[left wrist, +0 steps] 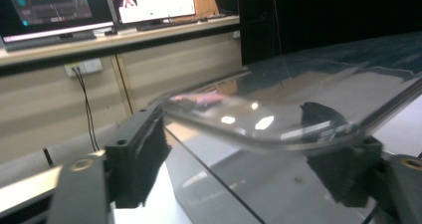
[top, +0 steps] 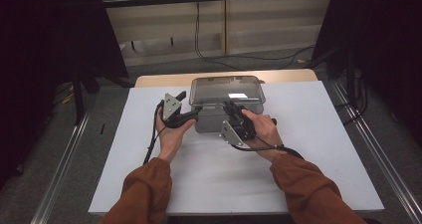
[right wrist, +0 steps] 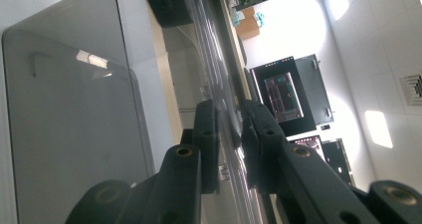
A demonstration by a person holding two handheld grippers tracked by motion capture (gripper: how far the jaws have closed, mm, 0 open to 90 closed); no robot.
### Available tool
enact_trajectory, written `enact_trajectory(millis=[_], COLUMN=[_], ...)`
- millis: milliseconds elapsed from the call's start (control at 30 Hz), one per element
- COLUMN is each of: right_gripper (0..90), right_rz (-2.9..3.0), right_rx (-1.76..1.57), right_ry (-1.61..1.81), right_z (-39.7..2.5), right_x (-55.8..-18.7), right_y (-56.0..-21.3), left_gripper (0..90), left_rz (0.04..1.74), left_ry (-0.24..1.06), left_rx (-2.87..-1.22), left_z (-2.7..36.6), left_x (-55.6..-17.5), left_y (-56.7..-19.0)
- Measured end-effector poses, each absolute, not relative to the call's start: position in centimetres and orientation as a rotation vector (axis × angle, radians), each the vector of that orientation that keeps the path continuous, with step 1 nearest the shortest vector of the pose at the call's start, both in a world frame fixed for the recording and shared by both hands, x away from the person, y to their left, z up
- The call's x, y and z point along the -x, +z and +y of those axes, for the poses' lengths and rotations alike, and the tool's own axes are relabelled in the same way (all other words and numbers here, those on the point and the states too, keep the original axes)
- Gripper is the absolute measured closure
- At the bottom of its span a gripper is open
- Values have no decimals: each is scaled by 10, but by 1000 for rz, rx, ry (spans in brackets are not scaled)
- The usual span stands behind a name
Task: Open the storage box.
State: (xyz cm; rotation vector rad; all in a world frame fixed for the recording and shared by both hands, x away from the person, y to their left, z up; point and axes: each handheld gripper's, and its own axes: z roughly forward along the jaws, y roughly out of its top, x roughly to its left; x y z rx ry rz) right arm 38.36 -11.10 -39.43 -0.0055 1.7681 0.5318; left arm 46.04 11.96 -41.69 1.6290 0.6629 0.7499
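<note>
On the white table [top: 308,149], the left gripper [top: 191,115] sits in the person's left hand [top: 170,134] at the near left corner of a grey storage box [top: 211,119]. In the left gripper view its jaws stand wide apart, one on each side of the rounded corner of the box's clear lid [left wrist: 278,109], and I cannot tell whether either pad touches it.

The box stands in the middle of the table, toward the far edge, just beyond both hands. It is a grey translucent plastic tub with straight walls and rounded corners, topped by a transparent, glossy lid [top: 226,90] that throws back a bright rectangle of light. The lid's edge is thin and slightly curved, overhanging the walls.

At the near right part of the box, the right gripper [top: 230,107] is held in the person's right hand [top: 263,130], turned on its side. In the right gripper view its jaws are nearly together, pinching the thin rim of the lid [right wrist: 219,74] edge-on, with the grey wall of the box [right wrist: 74,134] to the left.
</note>
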Motion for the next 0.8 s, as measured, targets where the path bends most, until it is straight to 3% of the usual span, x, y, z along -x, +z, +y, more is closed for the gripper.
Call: enact_trajectory(millis=[100,200,800], right_gripper=[745,656,321], right_rz=[1772,1790,1830], right_rx=[-20,-78,-421], right_ry=[551,594,789], right_z=[-112,-115,-165], right_x=[-385,-389,-408], right_y=[-395,-395,-394], left_gripper=[308,346,336], left_rz=[659,651,650], left_ry=[760,758,773], left_rx=[-1632,-1632,-1639], left_z=[119,119,119], left_x=[-460,-461,-462], left_y=[-417,-417,-411])
